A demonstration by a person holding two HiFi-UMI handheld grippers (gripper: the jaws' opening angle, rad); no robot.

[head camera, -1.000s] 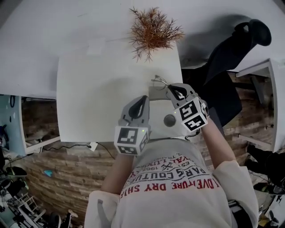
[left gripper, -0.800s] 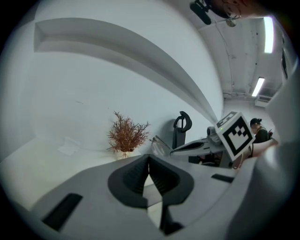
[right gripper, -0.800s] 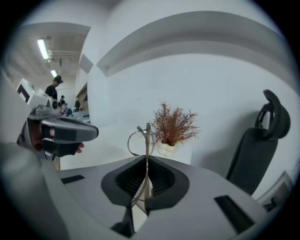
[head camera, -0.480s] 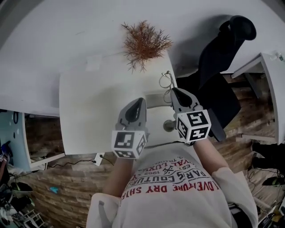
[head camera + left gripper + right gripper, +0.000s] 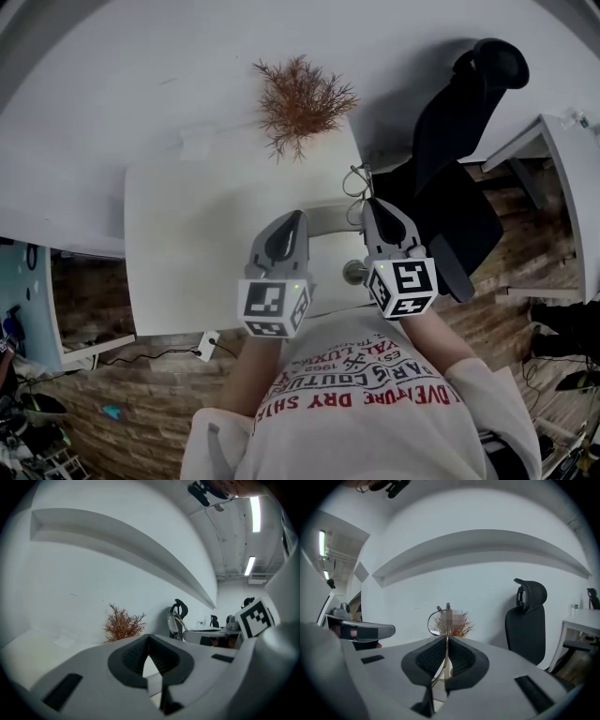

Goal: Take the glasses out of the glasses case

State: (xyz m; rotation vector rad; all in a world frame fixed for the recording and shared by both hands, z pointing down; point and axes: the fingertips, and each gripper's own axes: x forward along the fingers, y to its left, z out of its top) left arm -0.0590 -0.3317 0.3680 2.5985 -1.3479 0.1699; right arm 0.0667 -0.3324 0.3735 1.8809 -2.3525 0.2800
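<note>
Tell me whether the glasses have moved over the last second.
Yes. Pinched in the right hand-held gripper, the glasses have lifted clear of the case and now stand past the table's right edge, nearer the black chair.

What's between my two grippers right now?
In the head view, the pale glasses case sits between the left gripper and the right gripper, whose jaws are shut on the glasses.

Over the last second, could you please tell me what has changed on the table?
The right gripper, shut on the glasses, lifted them up and away from the glasses case. The left gripper stayed by it, and it still lies on the white table.
</note>
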